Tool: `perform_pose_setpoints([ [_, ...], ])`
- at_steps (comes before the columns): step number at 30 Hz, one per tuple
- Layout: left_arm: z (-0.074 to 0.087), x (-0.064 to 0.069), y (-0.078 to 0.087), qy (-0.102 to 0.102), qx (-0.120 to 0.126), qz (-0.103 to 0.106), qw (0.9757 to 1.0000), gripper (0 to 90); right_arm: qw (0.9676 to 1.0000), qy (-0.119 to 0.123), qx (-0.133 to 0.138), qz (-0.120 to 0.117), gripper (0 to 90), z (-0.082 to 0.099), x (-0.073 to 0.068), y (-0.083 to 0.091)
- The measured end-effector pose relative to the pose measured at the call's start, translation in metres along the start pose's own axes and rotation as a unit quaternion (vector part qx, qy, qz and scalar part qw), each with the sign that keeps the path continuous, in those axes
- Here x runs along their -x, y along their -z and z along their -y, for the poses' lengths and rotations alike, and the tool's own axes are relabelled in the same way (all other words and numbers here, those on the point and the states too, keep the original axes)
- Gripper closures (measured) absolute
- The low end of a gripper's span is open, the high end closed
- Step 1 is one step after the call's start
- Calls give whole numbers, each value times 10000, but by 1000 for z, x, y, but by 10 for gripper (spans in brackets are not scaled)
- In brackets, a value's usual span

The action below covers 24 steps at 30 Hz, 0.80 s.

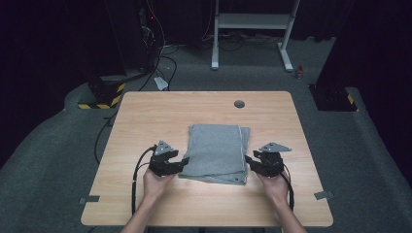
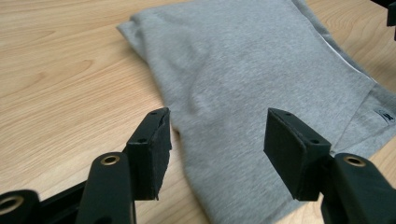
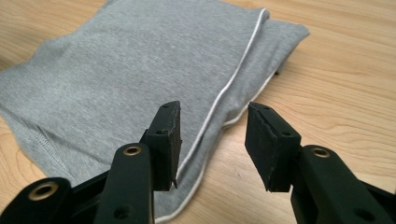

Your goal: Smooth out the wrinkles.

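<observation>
In the high view, two forearms are coming in from the bottom edge, each hand wrapped around the back of a black gripper. The left gripper (image 1: pixel 183 163) is pointing inward at the near left edge of a folded grey garment (image 1: pixel 217 151), which is lying flat near the middle of the pale wooden table (image 1: pixel 145 116). The right gripper (image 1: pixel 248 161) is facing it from the opposite side, at the garment's near right edge.

In the left gripper view, the jaws are standing wide apart with nothing clamped between them, hovering over the garment's edge. The cloth is looking soft and finely knitted, a heathered grey jersey (image 2: pixel 243 74), with a small label at one corner.

In the right gripper view, the jaws are parted too, gripping nothing. Below them the garment (image 3: pixel 140 70) is showing stacked layers, a thin white trim line and a stitched hem, on grained wood.
</observation>
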<state>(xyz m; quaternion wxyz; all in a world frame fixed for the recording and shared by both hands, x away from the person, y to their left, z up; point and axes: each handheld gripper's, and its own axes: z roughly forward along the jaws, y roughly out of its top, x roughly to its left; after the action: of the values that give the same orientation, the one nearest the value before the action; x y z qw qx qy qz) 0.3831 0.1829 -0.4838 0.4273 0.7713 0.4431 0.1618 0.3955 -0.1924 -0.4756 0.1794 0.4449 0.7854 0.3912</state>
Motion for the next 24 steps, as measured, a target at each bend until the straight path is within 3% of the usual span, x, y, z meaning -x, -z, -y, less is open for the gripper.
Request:
perform_pose_setpoints([
  [24, -4, -21, 27, 225, 356, -160, 9990, 411, 9989, -261, 349, 169, 540, -1, 22, 26],
])
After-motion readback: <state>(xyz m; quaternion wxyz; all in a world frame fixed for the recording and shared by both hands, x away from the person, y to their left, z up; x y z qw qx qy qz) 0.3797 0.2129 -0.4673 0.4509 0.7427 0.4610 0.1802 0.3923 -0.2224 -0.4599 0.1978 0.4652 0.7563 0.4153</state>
